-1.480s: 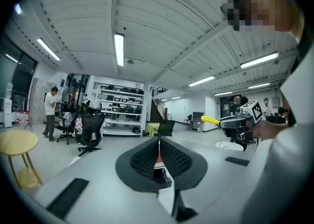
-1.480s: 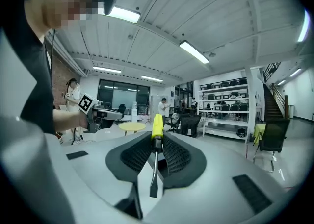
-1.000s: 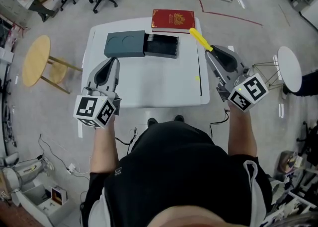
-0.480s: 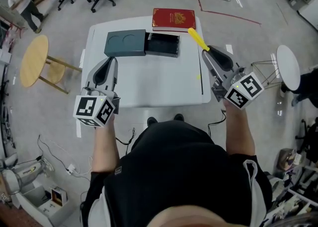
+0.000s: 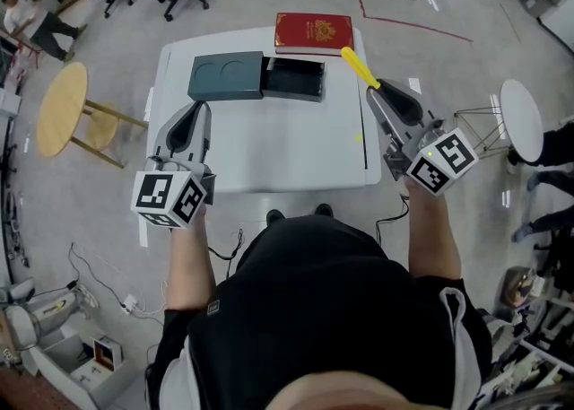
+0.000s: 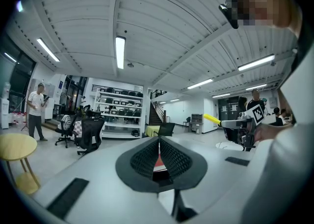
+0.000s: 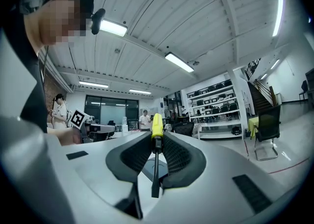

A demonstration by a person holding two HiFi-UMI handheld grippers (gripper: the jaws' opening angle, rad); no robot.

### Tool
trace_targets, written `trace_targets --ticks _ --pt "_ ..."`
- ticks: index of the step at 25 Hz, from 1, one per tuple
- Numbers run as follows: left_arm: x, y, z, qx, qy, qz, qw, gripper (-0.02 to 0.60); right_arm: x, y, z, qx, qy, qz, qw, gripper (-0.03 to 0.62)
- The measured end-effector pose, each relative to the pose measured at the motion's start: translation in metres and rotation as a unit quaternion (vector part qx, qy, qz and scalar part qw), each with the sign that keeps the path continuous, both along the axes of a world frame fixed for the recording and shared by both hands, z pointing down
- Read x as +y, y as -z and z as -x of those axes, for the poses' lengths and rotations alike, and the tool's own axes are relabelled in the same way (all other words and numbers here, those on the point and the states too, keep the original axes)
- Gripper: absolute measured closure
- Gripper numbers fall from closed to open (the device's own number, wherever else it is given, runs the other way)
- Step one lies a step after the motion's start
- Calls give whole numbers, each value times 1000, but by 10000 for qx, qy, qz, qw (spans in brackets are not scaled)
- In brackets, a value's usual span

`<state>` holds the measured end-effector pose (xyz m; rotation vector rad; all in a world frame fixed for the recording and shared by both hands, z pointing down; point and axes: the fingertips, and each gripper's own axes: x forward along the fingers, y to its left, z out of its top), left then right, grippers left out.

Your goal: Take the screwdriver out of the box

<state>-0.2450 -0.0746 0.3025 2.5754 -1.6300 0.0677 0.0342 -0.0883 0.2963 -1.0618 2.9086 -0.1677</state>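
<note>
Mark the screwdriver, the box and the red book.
screwdriver (image 5: 360, 67), head view, on its yellow handle.
box (image 5: 224, 79), head view, on its grey-green half.
red book (image 5: 313, 33), head view, on the middle of its cover.

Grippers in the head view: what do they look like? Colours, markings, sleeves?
Both the left gripper and right gripper have grey tapered shells with a dark oval patch on top and black textured pads. Each carries a white cube printed with black square markers. The person wears a black short-sleeved top.
</note>
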Motion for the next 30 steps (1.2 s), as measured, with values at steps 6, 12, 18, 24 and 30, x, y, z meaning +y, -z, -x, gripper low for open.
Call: trace_targets --ticks 6,12,18,24,30 --pt "0 0 -1 -10 -16 8 10000 560 0 -2 1 98 -25 -40 9999 510" --pt "-1 -1 -2 16 -34 31 10000 560 0 -4 0 110 -58 -13 9999 510" --pt "0 -2 -2 33 -59 53 10000 560 2 -3 -2 105 -99 6 9999 510" --pt "0 -5 -1 52 -77 62 9999 560 3 -5 -1 102 -115 19 9999 510" --pt "0 -4 1 75 -92 48 9999 560 4 -5 -1 83 -149 32 9998 510"
